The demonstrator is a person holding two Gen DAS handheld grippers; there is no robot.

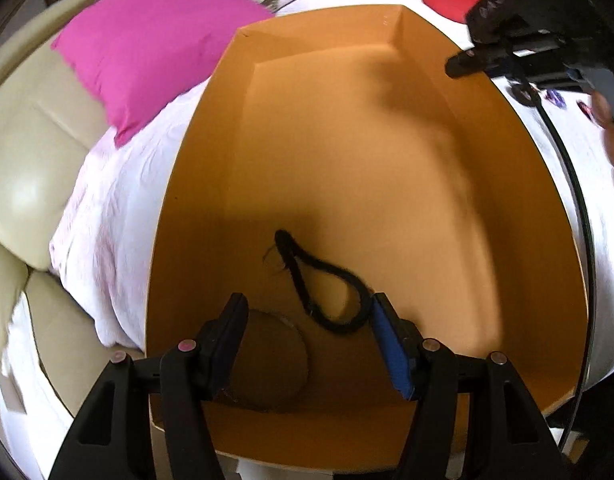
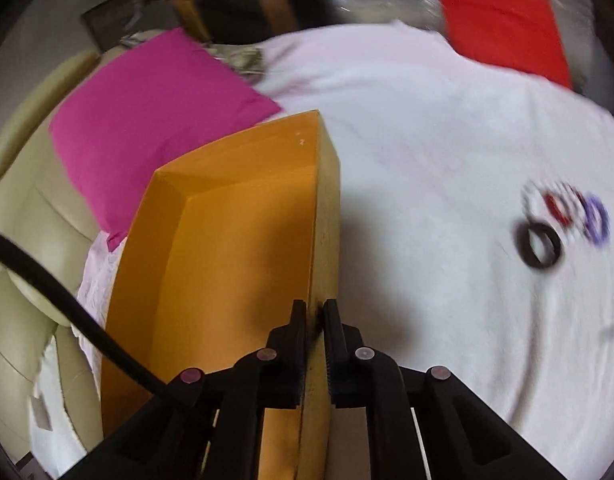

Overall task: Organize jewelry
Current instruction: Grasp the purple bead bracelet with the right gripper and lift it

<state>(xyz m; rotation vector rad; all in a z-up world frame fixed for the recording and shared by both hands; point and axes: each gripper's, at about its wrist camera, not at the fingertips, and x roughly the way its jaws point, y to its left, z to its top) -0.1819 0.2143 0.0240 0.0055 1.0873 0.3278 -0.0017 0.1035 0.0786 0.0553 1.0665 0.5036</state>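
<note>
An orange box (image 1: 347,140) lies open on a white cloth (image 2: 427,200). A black hair tie (image 1: 331,276) rests on its floor beside a round brown disc (image 1: 267,360). My left gripper (image 1: 307,300) hangs open just above the hair tie, its fingers apart on either side of it. My right gripper (image 2: 316,306) is shut over the box's right wall (image 2: 327,208), with a small dark item pinched between its pads; the blur hides what it is. The left wrist view shows the right gripper (image 1: 455,67) above the box's far right corner.
On the cloth right of the box lie a black ring (image 2: 541,246), a red one (image 2: 557,204) and a purple one (image 2: 597,216), all blurred. A pink pillow (image 1: 147,48) and a cream sofa (image 1: 27,160) are left; a red cushion (image 2: 503,20) is far right.
</note>
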